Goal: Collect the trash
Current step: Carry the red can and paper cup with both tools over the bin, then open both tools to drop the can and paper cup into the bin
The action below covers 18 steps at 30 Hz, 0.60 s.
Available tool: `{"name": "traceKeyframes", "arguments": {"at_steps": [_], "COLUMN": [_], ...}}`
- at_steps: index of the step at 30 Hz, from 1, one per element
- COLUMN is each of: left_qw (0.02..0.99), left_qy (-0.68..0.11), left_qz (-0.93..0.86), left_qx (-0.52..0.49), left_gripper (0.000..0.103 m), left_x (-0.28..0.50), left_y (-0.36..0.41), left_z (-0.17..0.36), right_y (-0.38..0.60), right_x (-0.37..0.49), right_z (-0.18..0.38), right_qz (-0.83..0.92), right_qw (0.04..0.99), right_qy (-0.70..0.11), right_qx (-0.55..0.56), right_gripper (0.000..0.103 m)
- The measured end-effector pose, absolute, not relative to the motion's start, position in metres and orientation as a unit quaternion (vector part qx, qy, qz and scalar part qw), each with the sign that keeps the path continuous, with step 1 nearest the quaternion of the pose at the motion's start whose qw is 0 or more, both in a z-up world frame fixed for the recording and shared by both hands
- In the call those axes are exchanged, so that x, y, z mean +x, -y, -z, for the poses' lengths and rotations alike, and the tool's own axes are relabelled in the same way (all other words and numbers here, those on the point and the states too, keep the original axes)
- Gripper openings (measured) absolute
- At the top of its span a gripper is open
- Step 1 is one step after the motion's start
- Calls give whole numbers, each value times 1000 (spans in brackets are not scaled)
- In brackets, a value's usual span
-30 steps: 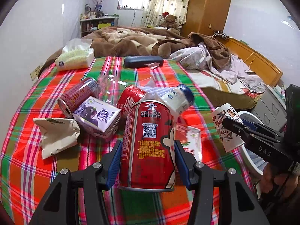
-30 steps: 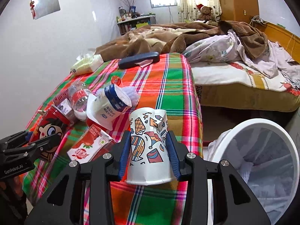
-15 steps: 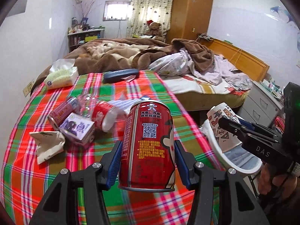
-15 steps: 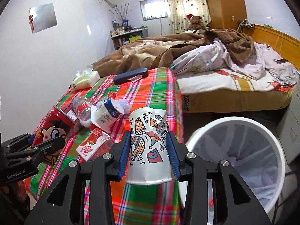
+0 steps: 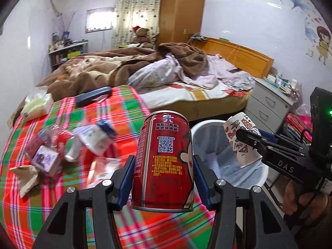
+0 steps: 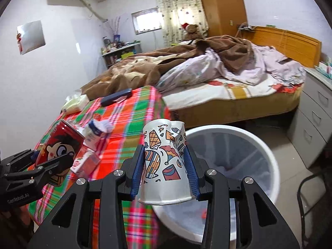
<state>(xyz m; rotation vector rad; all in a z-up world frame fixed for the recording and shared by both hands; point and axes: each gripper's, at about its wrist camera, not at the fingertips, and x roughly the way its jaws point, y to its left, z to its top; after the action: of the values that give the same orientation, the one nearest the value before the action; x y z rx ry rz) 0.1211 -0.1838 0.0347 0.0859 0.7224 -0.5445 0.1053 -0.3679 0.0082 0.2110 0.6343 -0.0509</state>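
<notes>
My left gripper (image 5: 162,178) is shut on a red drink can (image 5: 164,159) and holds it upright over the table's right edge, beside the white trash bin (image 5: 209,145). My right gripper (image 6: 165,172) is shut on a dented patterned paper cup (image 6: 164,164) at the bin's near rim (image 6: 269,155). The cup also shows in the left wrist view (image 5: 241,143), above the bin. The can shows in the right wrist view (image 6: 60,151).
On the plaid tablecloth (image 5: 116,112) lie more trash: a white bottle (image 5: 97,137), a small carton (image 5: 45,159), crumpled paper (image 5: 27,176), a red carton (image 6: 86,161). A tissue pack (image 5: 36,105) and dark case (image 5: 93,96) lie further back. A bed (image 5: 186,78) and drawers (image 6: 313,122) stand behind.
Both grippers have moved right, off the table toward the bin, carrying the can and the cup. The bin has come into full view under the cup.
</notes>
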Motion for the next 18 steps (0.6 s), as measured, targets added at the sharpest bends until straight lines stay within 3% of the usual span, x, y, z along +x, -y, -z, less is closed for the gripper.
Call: {"name": "traceKeyframes", "arguments": {"at_steps": [18], "left_qw": [857], "left_qy": [-377], "left_qz": [343], "left_qx": [72], "left_gripper": [54], "left_x": [128], "left_y": [290], "left_z": [-7], "right_y": [428], "right_x": [96], "right_z": [26], "right_qz": [105], "right_qw": [920], "right_qy": [-354], "right_qx": [129], "right_gripper": [41]}}
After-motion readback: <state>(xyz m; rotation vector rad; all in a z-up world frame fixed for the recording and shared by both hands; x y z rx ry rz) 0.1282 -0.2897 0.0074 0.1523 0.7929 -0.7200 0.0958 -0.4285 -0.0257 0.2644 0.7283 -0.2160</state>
